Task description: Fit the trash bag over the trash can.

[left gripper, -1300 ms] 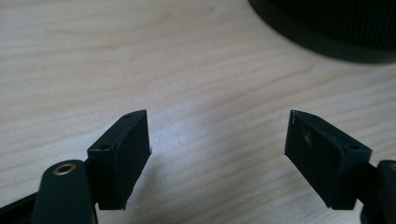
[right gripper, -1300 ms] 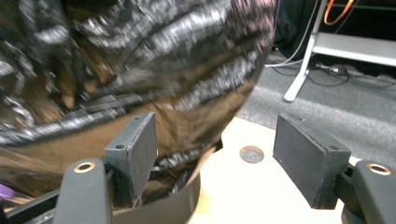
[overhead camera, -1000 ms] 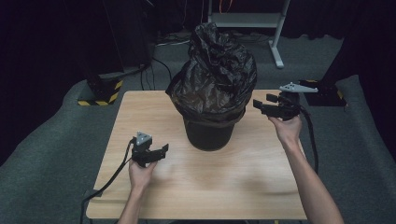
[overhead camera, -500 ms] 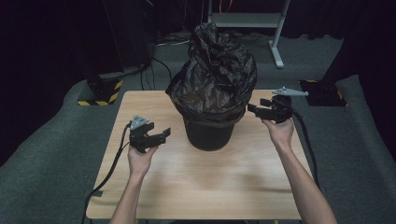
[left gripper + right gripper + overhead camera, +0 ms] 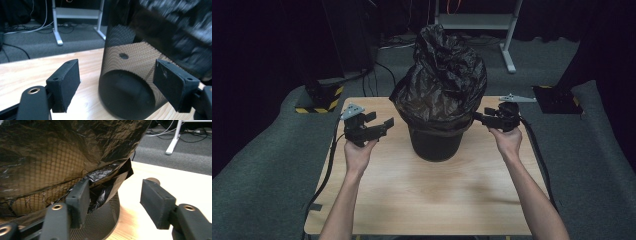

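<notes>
**Right gripper view: bag edge at my jaws**

Right gripper [image 5: 113, 202] closing, not yet clamped; bag [image 5: 443, 80] hem at 11 o'clock, over bin [image 5: 434, 145] mid-tabletop [image 5: 427, 200]. Left gripper [image 5: 379, 127] released, farther off, bin at 3 o'clock.

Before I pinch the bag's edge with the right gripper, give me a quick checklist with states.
1. Right gripper open, jaws just been closing: ok.
2. Bag edge between its jaws: ok; whether a pad touches it: cannot tell.
3. Left gripper open, facing the mesh bin: ok.
4. Left pads off the bin: ok.
5. Bin upright on the table: ok.
6. Bag fully seated over the rim: cannot tell.
</notes>
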`<state>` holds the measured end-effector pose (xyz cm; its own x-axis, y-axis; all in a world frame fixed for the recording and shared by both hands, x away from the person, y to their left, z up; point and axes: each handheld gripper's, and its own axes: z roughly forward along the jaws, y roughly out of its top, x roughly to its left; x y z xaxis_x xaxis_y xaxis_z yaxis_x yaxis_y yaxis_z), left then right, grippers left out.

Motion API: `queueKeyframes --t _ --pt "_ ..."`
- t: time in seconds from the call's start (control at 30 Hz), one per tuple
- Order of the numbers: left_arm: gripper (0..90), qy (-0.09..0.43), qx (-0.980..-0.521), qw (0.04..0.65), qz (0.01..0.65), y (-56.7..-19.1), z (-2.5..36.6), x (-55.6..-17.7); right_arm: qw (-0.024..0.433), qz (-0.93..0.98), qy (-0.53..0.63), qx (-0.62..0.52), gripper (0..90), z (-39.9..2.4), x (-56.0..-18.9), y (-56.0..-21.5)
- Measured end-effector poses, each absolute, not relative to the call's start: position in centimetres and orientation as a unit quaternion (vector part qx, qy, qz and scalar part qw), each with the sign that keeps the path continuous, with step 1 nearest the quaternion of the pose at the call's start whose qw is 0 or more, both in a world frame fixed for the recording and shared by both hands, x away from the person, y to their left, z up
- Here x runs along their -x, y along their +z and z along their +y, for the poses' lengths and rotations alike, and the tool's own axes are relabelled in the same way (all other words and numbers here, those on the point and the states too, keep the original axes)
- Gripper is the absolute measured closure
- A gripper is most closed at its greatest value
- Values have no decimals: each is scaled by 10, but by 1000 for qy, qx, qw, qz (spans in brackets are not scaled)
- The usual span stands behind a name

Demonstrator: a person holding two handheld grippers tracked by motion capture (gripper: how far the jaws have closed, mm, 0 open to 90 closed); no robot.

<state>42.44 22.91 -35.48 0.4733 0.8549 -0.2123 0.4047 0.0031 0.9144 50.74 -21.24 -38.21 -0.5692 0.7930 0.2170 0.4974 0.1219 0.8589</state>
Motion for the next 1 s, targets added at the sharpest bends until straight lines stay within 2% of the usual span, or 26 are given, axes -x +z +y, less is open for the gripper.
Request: queueKeyframes --t 0.3,0.5,0.6,0.73,0.87,1.0 --pt "216 212 -668 551 452 -332 222 -430 137 738 503 -429 571 -211 -508 -383" --pt "228 202 -664 559 455 -325 218 -440 132 738 508 -425 616 -211 -508 -381" --pt "264 197 -664 558 456 -324 217 -448 132 742 506 -419 617 -209 -508 -380" --pt "369 191 -664 560 457 -324 217 -455 131 747 503 -415 617 -207 -508 -379" --pt "536 185 -675 552 453 -327 217 -459 128 749 503 -412 626 -204 -508 -379" --pt "654 174 -686 543 453 -331 217 -464 124 751 504 -408 660 -202 -509 -379"
